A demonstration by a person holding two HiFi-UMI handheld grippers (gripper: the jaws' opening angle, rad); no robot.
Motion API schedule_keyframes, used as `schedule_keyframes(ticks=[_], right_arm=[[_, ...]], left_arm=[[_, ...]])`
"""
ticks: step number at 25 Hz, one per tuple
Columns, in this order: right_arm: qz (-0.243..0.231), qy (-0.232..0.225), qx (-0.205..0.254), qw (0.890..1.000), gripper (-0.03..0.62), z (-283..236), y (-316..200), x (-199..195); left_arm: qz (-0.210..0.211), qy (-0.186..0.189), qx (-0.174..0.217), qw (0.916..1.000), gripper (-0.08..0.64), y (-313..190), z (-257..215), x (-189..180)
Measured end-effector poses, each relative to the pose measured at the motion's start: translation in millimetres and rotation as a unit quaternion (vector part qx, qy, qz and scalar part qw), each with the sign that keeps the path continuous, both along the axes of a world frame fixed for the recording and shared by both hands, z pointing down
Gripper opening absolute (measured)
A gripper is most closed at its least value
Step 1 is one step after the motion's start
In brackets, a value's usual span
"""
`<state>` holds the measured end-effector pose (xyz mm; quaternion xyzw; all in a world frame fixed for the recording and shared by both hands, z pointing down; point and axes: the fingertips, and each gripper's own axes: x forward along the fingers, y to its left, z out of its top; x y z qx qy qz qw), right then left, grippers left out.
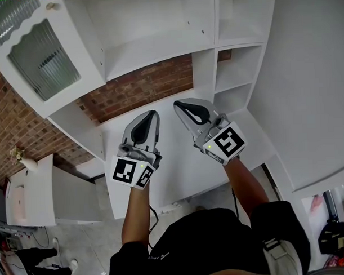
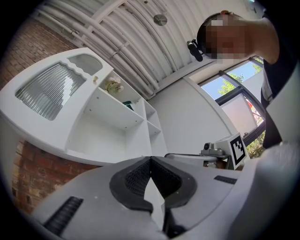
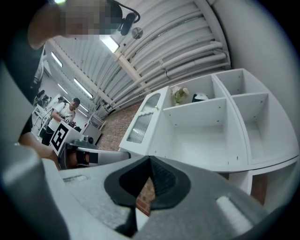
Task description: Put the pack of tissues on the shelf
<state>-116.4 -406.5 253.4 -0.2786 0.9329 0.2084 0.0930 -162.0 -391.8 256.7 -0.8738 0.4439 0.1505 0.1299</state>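
Both tongs are sitting clenched: the left gripper (image 2: 150, 160) is pressing its black ribbed pads tip to tip with nothing between them, and the right gripper (image 3: 150, 160) is doing the same, empty too. They are hovering side by side over the flat white counter top (image 1: 179, 173), noses pointing up at the white wooden shelf unit (image 3: 237, 131).

The pack of tissues is not showing plainly in any view. That is fitting two readings: it may be lying somewhere out of frame, or it may be the small dark-and-white item (image 3: 200, 97) on the top shelf, which is too small to tell. Either way, my judgement is that the handler is doing well by keeping both tools level, apart from each other and clear of the shelf's uprights and edges.

Moving outward through the compartments: the wide middle compartment (image 3: 201, 136) is showing only bare white board and peg holes, and the narrow right-hand compartments (image 3: 265, 122) are looking bare as well. Up top, a small pale leafy plant (image 3: 179, 95) is standing just beside that small item. At the side, the white cabinet door with ribbed glass (image 3: 140, 123) is hiding whatever is behind it, with the red brick wall (image 1: 142, 87) running beyond
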Motion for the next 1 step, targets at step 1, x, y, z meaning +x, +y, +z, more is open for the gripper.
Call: schedule_keyframes(ticks=[1], right_arm=[[0.0, 0.001, 0.001, 1.0, 0.0, -0.5, 0.3, 0.2]], left_arm=[[0.0, 0.0, 0.0, 1.0, -0.003, 0.2, -0.1, 0.3]])
